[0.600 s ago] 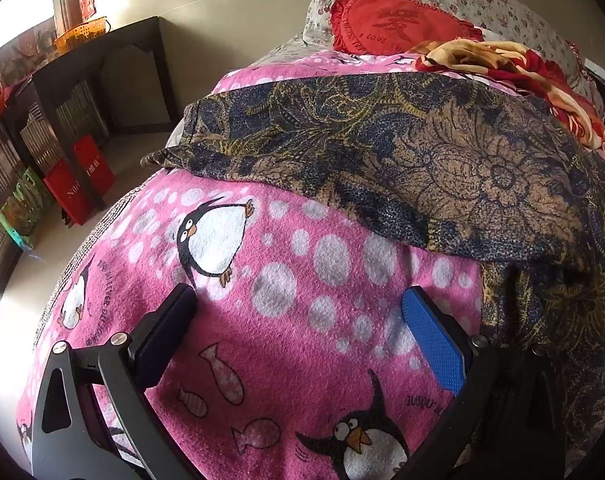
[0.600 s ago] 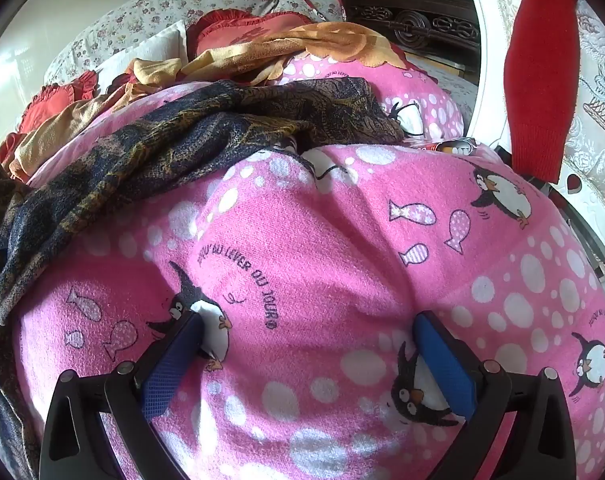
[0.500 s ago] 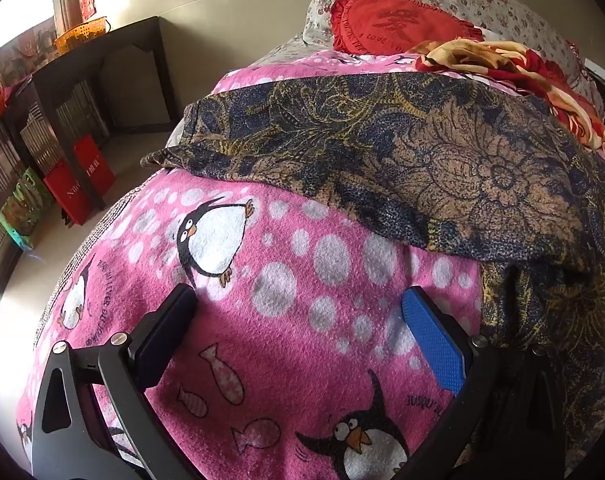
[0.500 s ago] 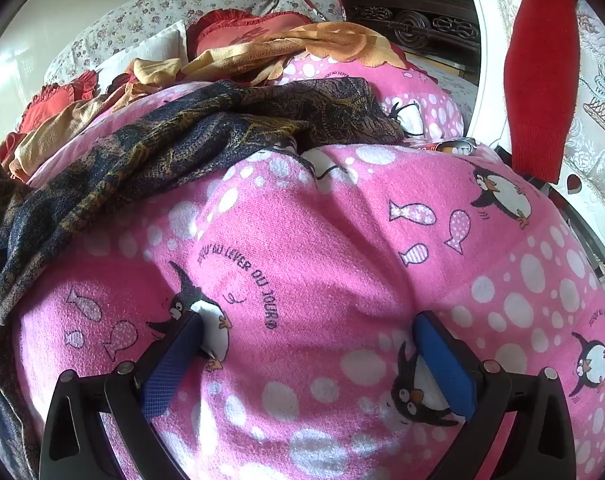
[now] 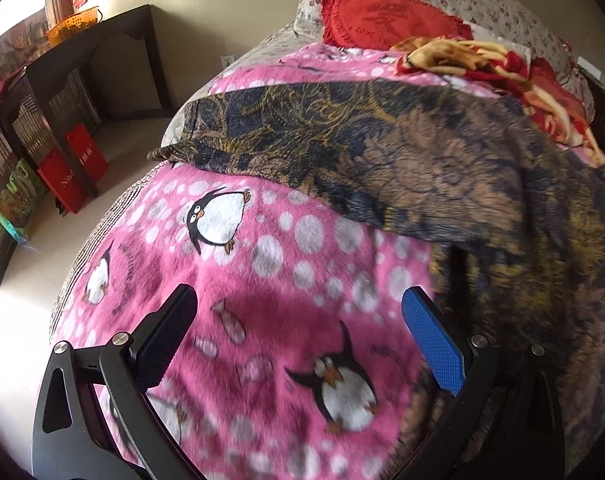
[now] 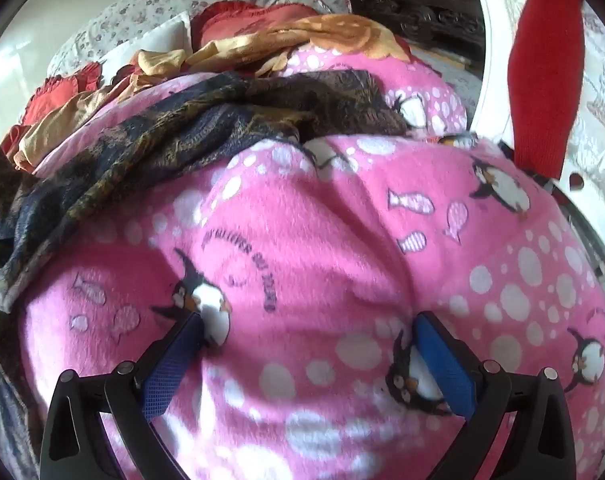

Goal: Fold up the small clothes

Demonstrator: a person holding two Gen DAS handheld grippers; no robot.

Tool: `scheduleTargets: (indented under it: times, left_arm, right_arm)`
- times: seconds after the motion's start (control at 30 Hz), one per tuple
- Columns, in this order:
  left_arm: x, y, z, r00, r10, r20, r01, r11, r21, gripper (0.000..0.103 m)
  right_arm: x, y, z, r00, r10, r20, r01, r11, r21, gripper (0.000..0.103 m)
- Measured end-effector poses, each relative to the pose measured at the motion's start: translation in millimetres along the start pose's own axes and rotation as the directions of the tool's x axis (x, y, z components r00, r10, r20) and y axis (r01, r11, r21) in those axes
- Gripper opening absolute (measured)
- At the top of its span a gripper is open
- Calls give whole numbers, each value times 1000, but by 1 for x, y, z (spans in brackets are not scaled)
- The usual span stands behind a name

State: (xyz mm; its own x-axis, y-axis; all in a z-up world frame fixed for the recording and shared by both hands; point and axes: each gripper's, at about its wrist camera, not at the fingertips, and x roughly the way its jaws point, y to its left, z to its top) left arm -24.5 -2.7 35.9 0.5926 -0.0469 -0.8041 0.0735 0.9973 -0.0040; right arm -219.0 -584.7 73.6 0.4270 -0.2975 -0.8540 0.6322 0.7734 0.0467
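Observation:
A dark blue and gold patterned garment [image 5: 382,152] lies spread across the pink penguin blanket [image 5: 262,264], its near edge running from the bed's left side down to the right. My left gripper [image 5: 298,304] hovers wide open over bare blanket, its right finger close to the garment's hanging edge, nothing between the pads. In the right wrist view the same garment [image 6: 182,136] lies rumpled at the upper left. My right gripper [image 6: 308,324] stands wide open over the pink blanket [image 6: 322,240], well short of the cloth.
Red cushion [image 5: 378,16] and a red-and-yellow blanket [image 5: 482,60] lie at the bed's head with floral pillows. A dark desk [image 5: 74,76] and red bags [image 5: 74,168] stand on the floor left of the bed. A red cloth [image 6: 546,72] hangs at the right.
Both views have shifted a little and are slightly blurred; the left gripper has edged toward the garment's near edge. Both grippers stay wide open and the garment lies as before.

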Motion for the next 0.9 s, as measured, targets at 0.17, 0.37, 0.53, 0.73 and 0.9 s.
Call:
scheduleTargets:
  times: [0.17, 0.37, 0.53, 0.73, 0.9]
  left_arm:
    - [-34, -15, -12, 1000, -7, 24, 5, 998, 62, 103]
    - [-65, -34, -24, 997, -57, 53, 52, 995, 81, 103]
    - [-82, -53, -31, 995, -88, 53, 82, 990, 114, 103]
    - [-101, -70, -39, 989, -134, 56, 125, 981, 146, 103]
    - [-113, -76, -43, 988, -136, 67, 124, 980, 155, 103]
  right_arm:
    - [-36, -1, -16, 998, 44, -35, -45, 999, -30, 103]
    - [-129, 11, -34, 993, 114, 35, -111, 990, -87, 103]
    - [-202, 38, -51, 989, 135, 59, -122, 974, -190, 103]
    - [-242, 92, -81, 975, 216, 50, -195, 943, -271, 103]
    - [-240, 146, -97, 968, 247, 53, -219, 924, -313, 103]
